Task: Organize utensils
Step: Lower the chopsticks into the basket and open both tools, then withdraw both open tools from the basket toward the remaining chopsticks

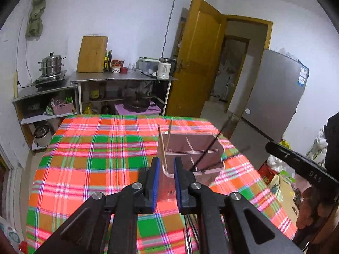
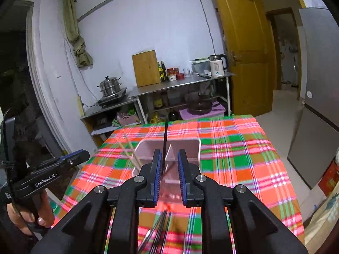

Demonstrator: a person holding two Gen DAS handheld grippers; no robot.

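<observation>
Over the clear organizer [image 2: 169, 156] on the checked surface [image 1: 95, 148], both sets of fingers stand slightly parted and empty, thin chopsticks — wooden [image 1: 163, 148], black [image 2: 164, 144] — leaning inside: light, stiff, probably slippery, best pinched mid-shaft.

Organizer sitting on the bench

The organizer [image 2: 169, 148] is standing on the bench [image 2: 233, 148]; wooden chopsticks [image 2: 131, 154] are leaning in its left compartment, loose utensils [image 2: 159, 230] lying before it.

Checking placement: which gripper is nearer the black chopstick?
Right. The black chopstick shows directly between the right gripper's fingers. The left gripper is off to its left, lined up on the wooden chopsticks instead.
</observation>
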